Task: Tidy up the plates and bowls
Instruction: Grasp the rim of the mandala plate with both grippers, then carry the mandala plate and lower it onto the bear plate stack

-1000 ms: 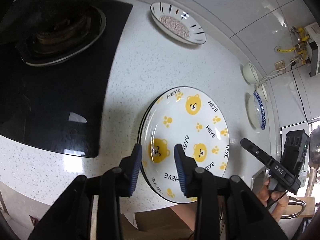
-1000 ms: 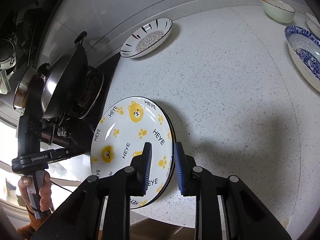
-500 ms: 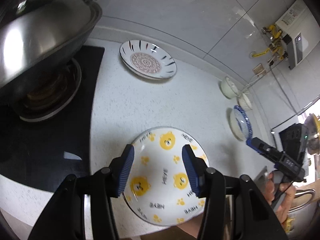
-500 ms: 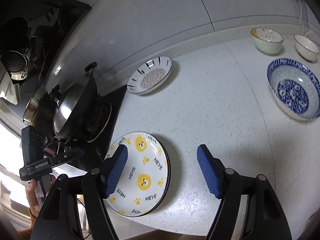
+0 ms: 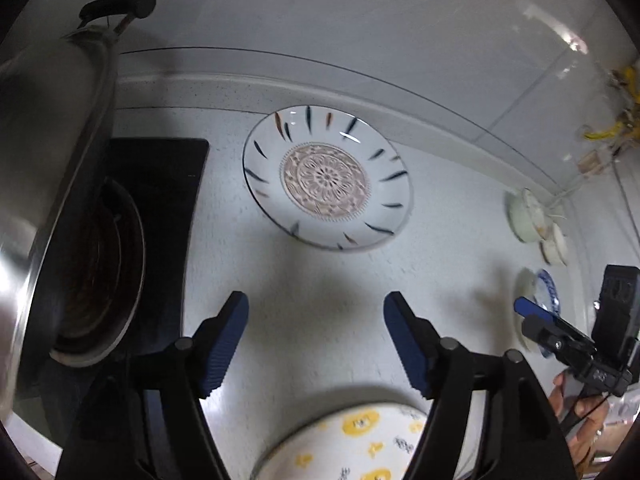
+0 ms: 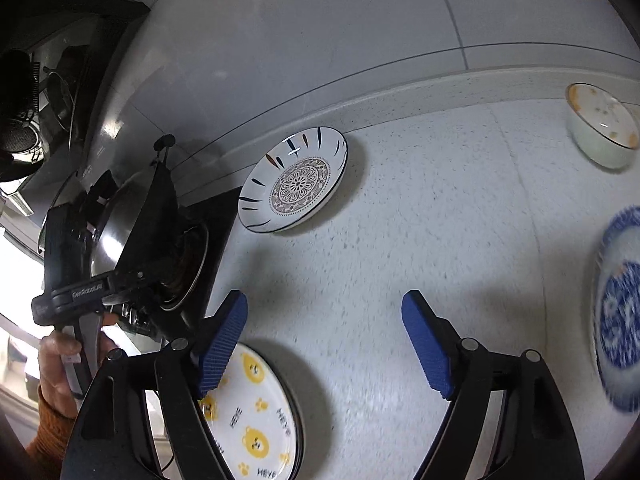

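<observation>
A white plate with a mandala centre and dark dashes (image 5: 326, 178) lies on the speckled counter by the back wall; it also shows in the right wrist view (image 6: 294, 186). My left gripper (image 5: 316, 344) is open and empty, above the counter just short of this plate. A stack of yellow bear plates (image 5: 360, 444) lies beneath it at the counter's front, also seen in the right wrist view (image 6: 252, 420). My right gripper (image 6: 324, 344) is open and empty, above bare counter right of the stack. A blue patterned bowl (image 6: 620, 308) and a white bowl (image 6: 602, 126) sit to the right.
A steel wok (image 5: 44, 184) sits on the black stove (image 5: 156, 208) at the left, close to the mandala plate. Small white bowls (image 5: 528, 216) stand by the wall at the right. The tiled wall (image 5: 360, 32) runs behind the counter.
Both grippers have opened wide and pulled up and away from the bear plates. The left one has swung forward toward the mandala plate; the stack stays on the counter.
</observation>
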`<state>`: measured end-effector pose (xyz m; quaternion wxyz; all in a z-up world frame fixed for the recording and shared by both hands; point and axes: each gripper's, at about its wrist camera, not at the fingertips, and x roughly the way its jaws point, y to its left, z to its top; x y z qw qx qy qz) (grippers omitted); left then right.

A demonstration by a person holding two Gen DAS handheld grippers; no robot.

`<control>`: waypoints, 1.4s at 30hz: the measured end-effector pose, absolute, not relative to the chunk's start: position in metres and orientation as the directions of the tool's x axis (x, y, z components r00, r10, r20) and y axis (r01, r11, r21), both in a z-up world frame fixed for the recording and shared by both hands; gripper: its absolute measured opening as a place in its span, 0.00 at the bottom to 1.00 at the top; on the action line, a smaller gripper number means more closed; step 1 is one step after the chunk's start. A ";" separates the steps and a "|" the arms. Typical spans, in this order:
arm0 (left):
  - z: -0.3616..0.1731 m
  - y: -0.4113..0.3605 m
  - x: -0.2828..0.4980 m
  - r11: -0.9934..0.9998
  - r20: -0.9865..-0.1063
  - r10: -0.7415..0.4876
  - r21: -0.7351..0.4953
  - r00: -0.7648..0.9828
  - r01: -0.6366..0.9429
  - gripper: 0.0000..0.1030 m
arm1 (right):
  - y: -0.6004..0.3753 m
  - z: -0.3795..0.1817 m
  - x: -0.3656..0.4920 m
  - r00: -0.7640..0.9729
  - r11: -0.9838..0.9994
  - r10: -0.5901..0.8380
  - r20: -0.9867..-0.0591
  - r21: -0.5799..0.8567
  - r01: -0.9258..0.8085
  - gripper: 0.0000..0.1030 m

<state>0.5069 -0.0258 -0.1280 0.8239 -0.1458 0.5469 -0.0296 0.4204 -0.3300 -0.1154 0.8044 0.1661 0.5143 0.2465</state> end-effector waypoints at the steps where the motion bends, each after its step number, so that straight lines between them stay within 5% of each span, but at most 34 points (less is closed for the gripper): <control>1: -0.131 -0.025 0.518 0.957 -0.896 -0.193 -0.262 0.400 -0.125 0.68 | -0.327 -0.120 0.430 0.324 0.802 0.597 -0.734 0.539 -0.256 0.76; 10: -0.177 -0.003 0.602 0.918 -0.908 -0.220 -0.316 0.356 -0.239 0.68 | -0.300 -0.160 0.519 0.243 0.772 0.630 -0.738 0.563 -0.293 0.88; 30: -0.230 0.024 0.649 0.868 -0.928 -0.286 -0.356 0.239 -0.345 0.66 | -0.251 -0.216 0.603 0.063 0.651 0.753 -0.655 0.727 -0.217 0.88; 39: -0.227 0.041 0.659 0.844 -0.907 -0.324 -0.406 0.269 -0.352 0.66 | -0.238 -0.227 0.611 -0.005 0.646 0.751 -0.660 0.737 -0.199 0.40; 42: -0.226 0.037 0.661 0.858 -0.911 -0.318 -0.395 0.265 -0.328 0.66 | -0.237 -0.228 0.612 -0.004 0.651 0.747 -0.665 0.732 -0.200 0.36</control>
